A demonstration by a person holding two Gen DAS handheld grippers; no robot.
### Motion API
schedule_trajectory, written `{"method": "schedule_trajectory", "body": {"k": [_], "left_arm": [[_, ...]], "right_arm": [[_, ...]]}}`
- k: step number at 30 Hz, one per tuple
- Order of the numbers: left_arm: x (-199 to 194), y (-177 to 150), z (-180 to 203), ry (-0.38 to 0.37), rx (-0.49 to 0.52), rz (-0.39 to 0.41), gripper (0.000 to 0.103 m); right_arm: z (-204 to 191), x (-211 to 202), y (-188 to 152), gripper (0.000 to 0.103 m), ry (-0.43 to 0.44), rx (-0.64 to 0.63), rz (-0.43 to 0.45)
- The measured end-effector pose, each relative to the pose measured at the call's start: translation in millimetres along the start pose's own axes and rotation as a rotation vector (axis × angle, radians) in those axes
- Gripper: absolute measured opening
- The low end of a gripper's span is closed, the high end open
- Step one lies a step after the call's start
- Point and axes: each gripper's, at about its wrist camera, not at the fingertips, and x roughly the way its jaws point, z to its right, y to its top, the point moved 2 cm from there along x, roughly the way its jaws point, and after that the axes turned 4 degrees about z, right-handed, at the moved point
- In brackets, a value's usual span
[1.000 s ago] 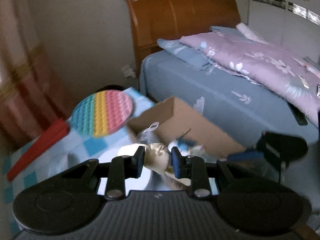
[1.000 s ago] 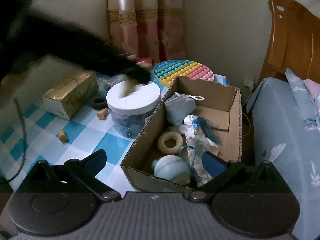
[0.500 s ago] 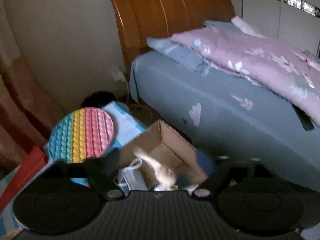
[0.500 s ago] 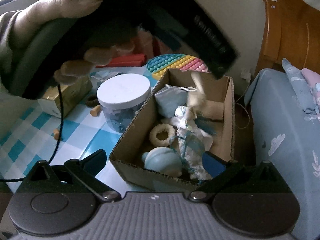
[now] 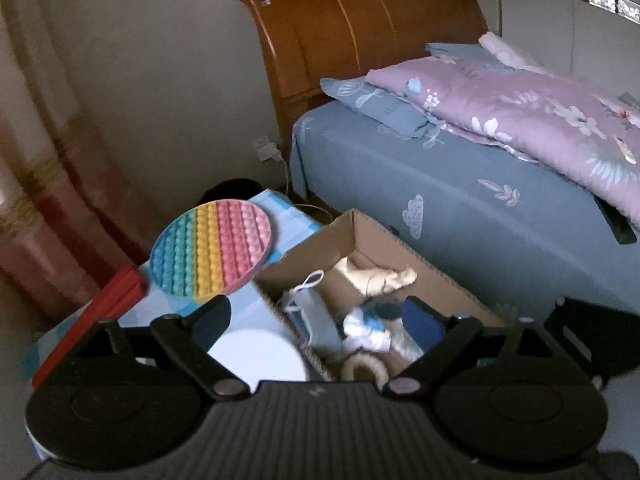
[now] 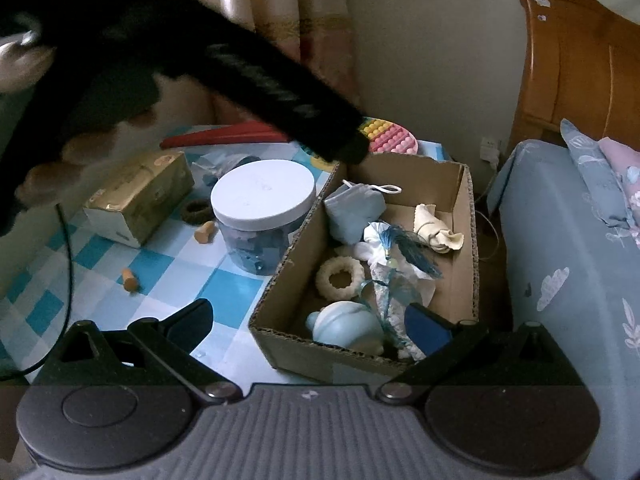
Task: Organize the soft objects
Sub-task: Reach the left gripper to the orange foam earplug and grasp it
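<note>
A cardboard box (image 6: 467,216) on the table holds soft things: a cream cloth (image 6: 436,229), a grey face mask (image 6: 352,208), a cream ring (image 6: 339,278), a pale blue ball (image 6: 346,326) and a blue-white tassel bundle (image 6: 394,264). In the left wrist view the box (image 5: 384,236) lies just ahead with the cream cloth (image 5: 376,278) in it. My left gripper (image 5: 318,318) is open and empty above the box's near end. My right gripper (image 6: 310,322) is open and empty at the box's front edge.
On the blue checked tablecloth (image 6: 100,256) stand a white-lidded jar (image 6: 262,216), a gold tissue box (image 6: 140,196), a brown hair ring (image 6: 196,212) and two small corks. A rainbow pop mat (image 5: 210,250) and a red folder (image 5: 90,330) lie behind. The bed (image 5: 480,184) is right.
My left gripper held the cream cloth a second ago, opened over the box and let it fall in. It has since drawn back over the jar. The right gripper stayed open.
</note>
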Motion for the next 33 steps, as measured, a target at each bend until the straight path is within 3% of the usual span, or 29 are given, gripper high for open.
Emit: {"method": "schedule_trajectory", "body": {"k": [7,16,24,29,33], "left_arm": [[-32,-26,-12,0.066,-0.034,-0.026,0.095],[-72,-71,-19,0.208,-0.066,-0.054,0.098],[-88,-127,-40,0.316,-0.222,-0.096,0.098],[-87,-155,-50,0.355,-0.261,-0.094,0.098],[-80,-175,-54,0.337,-0.277,-0.109,0.098]], "right_arm": [[-18,-6,-3,0.103,-0.036,-0.033,-0.025],[-35,-9,-8,0.103,-0.056,-0.011,-0.053],[-44,-9,-13,0.103,-0.081,0.019,-0.063],[-51,-9,-16,0.103,-0.081,0.029,-0.047],[-57,-10,-17,0.103,-0.075,0.022,-0.024]]}}
